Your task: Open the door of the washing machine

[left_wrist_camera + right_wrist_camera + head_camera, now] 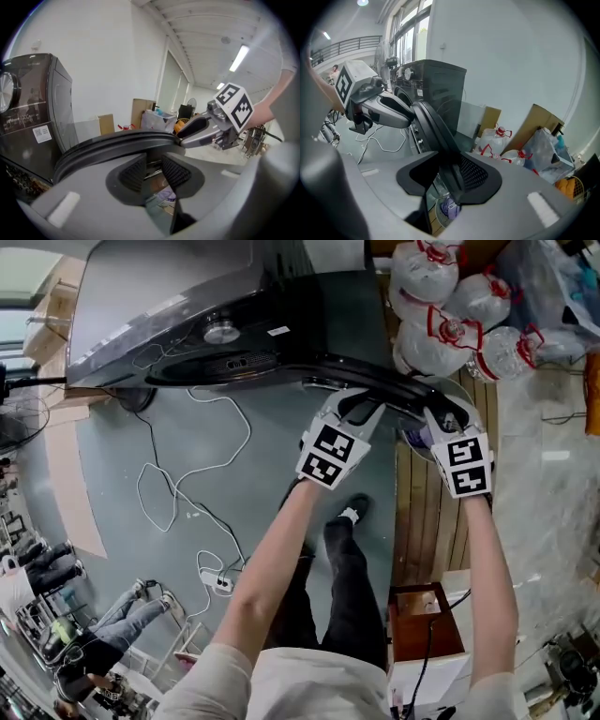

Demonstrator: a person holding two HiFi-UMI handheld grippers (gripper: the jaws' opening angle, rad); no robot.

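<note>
Far left, against the wall: the dark washing machine (178, 315). Swung out from its front toward the right: the door (375, 381), with its black rim (117, 140) arcing across to both grippers. Clamped on the near edge of that door with the left gripper (352, 411), pads drawn close and the door's edge caught between them. Clamped a little farther right with the right gripper (448, 420), the rim running straight through the jaws and pressed by the pads. Far right, just beyond the door: tied white plastic bags (450, 306). Near left, on the grey floor (272, 474): a looping white cable (150, 493) and a power strip (220, 582).
</note>
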